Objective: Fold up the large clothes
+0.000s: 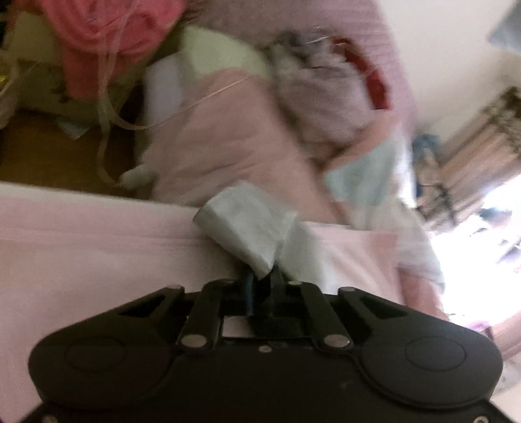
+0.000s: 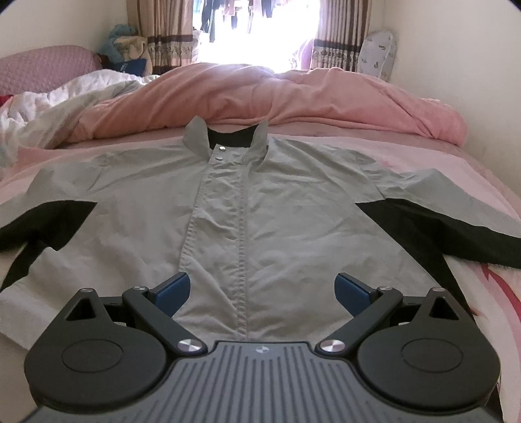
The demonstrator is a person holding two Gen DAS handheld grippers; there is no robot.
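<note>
I count one jacket [image 2: 260,208] spread on the bed, grey with two black sleeve panels and two metal snaps [image 2: 220,153] showing below the collar. Behind it I see one pink quilt [image 2: 293,97], one white blanket [image 2: 49,97] and one pink pillow [image 2: 42,70]. Two curtains [image 2: 166,35] frame one window [image 2: 254,29]. My two grippers count as one each: the right gripper [image 2: 262,289] and the left gripper [image 1: 262,279], which has one fold of pale cloth [image 1: 247,227].
</note>
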